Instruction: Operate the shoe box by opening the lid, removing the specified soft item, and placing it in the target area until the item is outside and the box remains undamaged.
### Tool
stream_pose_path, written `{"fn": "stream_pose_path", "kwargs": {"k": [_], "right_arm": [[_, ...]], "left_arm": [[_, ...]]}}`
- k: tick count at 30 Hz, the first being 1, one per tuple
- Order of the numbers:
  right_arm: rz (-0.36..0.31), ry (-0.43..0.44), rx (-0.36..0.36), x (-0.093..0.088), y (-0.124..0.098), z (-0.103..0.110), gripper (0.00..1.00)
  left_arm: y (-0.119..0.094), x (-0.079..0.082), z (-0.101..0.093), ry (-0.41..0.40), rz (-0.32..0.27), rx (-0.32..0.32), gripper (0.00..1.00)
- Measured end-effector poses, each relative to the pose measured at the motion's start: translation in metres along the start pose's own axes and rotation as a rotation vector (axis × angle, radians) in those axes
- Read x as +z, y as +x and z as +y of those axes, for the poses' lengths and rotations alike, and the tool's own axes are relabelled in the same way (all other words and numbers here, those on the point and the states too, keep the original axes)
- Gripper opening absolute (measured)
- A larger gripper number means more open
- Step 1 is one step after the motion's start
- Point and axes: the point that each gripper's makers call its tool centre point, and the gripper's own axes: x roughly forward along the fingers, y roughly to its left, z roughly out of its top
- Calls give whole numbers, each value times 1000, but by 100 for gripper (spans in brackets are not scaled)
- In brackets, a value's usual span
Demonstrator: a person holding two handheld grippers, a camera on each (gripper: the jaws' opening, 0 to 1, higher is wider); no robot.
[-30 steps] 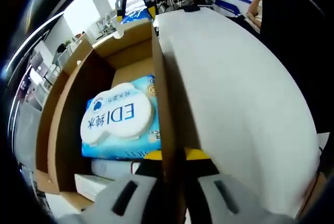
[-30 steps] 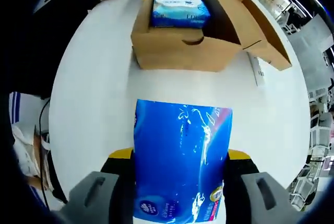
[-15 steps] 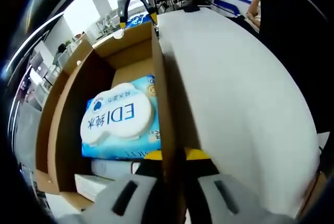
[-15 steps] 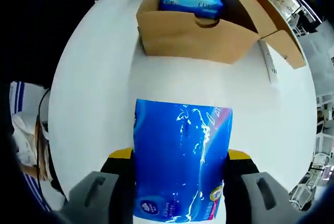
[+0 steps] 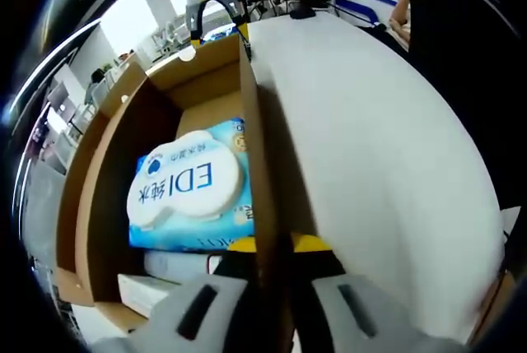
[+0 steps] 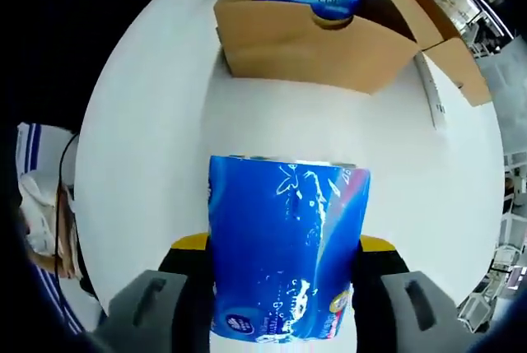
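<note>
Blue soft pack (image 6: 284,250) clamped in right tongs (image 6: 280,304) over the white desk (image 6: 156,147), near the open shoe box (image 6: 317,44); left tongs (image 5: 272,287) closed on the box wall beside the wipes (image 5: 191,184).

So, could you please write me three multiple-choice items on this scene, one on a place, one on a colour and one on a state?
1. Where does the pale blue wipes pack lie?
A. inside the shoe box
B. on the white table
C. on the box lid

2. What colour is the soft pack held by the right gripper?
A. red
B. deep blue
C. green

3. What is the left gripper doing?
A. hanging open over the table
B. holding the wipes pack
C. clamping the box wall

Answers: 1 A, cardboard walls surround the wipes pack; 2 B, glossy blue wrapping sits between its fingers; 3 C, the wall's edge runs down between its fingers.
</note>
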Motion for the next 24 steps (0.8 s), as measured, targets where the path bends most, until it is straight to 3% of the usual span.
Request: {"fn": "stream_pose_path", "kwargs": {"k": [15, 20, 24], "right_arm": [[9, 32, -7, -1, 0, -1, 71], [40, 152, -17, -8, 1, -2, 75], [54, 179, -28, -13, 2, -5, 80]], "left_arm": [[-1, 0, 0, -1, 0, 1, 6], [-1, -1, 0, -1, 1, 2, 6], [-1, -1, 0, -1, 1, 2, 6]]}}
